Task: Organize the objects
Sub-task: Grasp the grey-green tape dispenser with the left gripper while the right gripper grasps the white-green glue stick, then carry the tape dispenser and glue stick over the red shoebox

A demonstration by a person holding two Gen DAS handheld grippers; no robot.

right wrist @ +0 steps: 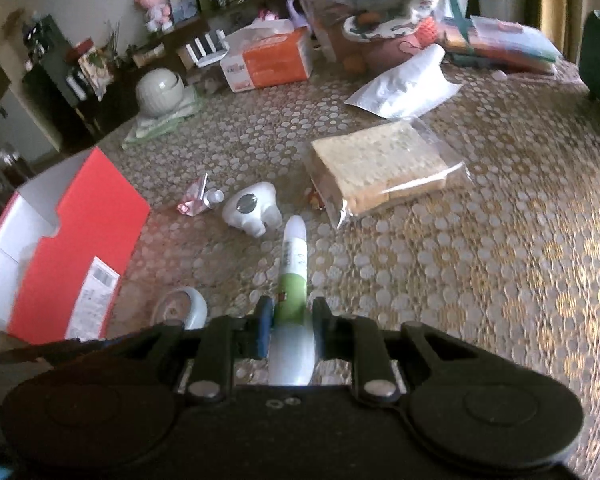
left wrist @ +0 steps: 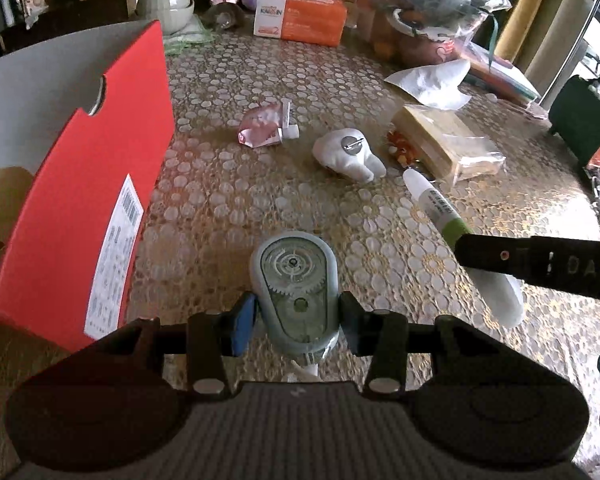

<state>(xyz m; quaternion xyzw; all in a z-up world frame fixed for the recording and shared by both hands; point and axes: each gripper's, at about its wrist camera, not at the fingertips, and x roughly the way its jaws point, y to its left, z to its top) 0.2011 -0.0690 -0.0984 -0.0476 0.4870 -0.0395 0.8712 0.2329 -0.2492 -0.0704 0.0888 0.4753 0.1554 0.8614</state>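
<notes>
My left gripper (left wrist: pixel 296 322) is shut on a grey-blue correction tape dispenser (left wrist: pixel 292 284) with clear gears, held above the patterned tablecloth. My right gripper (right wrist: pixel 292 328) is shut on a white and green tube (right wrist: pixel 294 280) that points away from me; the same tube (left wrist: pixel 436 204) and a right finger (left wrist: pixel 540 264) show at the right of the left wrist view. The dispenser (right wrist: pixel 184 306) peeks in at the lower left of the right wrist view. An open red box (left wrist: pixel 88 192) (right wrist: pixel 72 248) with a white inside stands at the left.
On the cloth lie a white tooth-shaped figure (left wrist: pixel 350 154) (right wrist: pixel 254 208), a pink crumpled wrapper (left wrist: pixel 266 126) (right wrist: pixel 196 198), bagged bread (right wrist: pixel 384 166) (left wrist: pixel 448 142) and white paper (right wrist: pixel 404 84). An orange tissue box (left wrist: pixel 300 16) (right wrist: pixel 268 58), a round white pot (right wrist: pixel 158 88) and plastic bags crowd the far edge.
</notes>
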